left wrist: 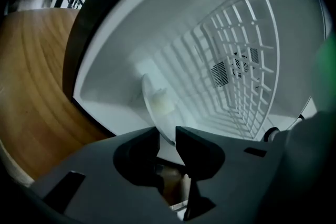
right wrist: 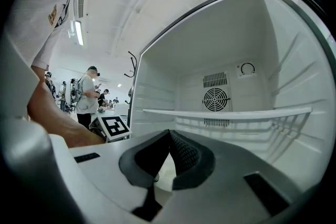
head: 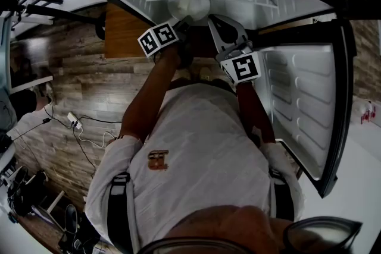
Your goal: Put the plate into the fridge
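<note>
Right now my left tongs point(left wrist: 167, 135) stand partly open, with a clear gap between the two jaws. The near rim of the plate point(left wrist: 156, 113) reaches into that gap, close by one jaw, but the pads are not clamped on it, so I have hold of nothing there. The plate is white and sits inside the fridge point(right wrist: 210, 50). As far as I can tell it is on the white floor near the front edge, with the wire shelf point(left wrist: 236, 86) above it. These tongs are tilted over, so their view shows the plate on edge. A small pale lump point(left wrist: 163, 102) lies on the plate; I cannot tell what it is.

My right tongs point(right wrist: 169, 134) are closed, the tips meeting with nothing between them. They point level into the fridge, beside the left pair and below the front lip of the shelf. Past them I see the round fan grille point(right wrist: 216, 98) on the back wall.

In the head view both my arms reach forward into the fridge, and the fridge door point(head: 297, 104) stands swung wide at my right. A wooden panel point(left wrist: 37, 86) adjoins the fridge on its left side. The floor point(head: 65, 80) is wood planking, with a power strip point(head: 74, 122) and cables on it. People point(right wrist: 86, 94) stand in the room beyond my left arm.
</note>
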Available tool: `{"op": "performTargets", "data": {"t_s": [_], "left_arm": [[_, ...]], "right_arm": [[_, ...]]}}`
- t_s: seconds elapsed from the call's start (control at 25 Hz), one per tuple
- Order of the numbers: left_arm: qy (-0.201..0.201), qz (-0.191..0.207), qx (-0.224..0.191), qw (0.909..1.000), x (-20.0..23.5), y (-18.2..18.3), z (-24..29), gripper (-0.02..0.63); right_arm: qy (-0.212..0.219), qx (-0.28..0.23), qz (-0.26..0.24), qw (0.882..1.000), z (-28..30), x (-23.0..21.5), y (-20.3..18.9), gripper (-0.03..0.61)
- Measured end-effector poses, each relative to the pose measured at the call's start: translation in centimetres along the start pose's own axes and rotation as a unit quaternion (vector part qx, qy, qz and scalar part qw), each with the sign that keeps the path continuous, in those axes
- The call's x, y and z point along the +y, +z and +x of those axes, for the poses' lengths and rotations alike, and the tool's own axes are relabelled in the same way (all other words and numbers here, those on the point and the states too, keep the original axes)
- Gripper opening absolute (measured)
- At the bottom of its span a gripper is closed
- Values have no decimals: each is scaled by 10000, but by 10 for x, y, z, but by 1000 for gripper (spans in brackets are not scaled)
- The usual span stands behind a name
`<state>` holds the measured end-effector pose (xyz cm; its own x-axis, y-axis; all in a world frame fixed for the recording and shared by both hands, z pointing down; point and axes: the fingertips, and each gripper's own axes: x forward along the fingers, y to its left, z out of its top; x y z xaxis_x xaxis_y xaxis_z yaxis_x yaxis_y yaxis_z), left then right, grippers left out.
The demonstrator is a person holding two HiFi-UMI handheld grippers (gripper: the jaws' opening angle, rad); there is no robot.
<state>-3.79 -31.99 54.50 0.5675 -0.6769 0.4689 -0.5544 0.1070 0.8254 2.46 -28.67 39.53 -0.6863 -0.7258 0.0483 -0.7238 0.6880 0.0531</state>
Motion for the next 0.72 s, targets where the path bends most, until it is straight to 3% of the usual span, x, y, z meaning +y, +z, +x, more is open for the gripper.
{"op": "performTargets", "data": {"t_s": [0.44,0.72], "left_arm": [[-49,837,676,9942,-2,-7,-1,106],[-87,1452,1210,9819,-2,-21,-2,117]], "right_arm": [[69,22,40,10000,7,1,-3,32],[70,31,85,9999,7,0,-6,32]]}}
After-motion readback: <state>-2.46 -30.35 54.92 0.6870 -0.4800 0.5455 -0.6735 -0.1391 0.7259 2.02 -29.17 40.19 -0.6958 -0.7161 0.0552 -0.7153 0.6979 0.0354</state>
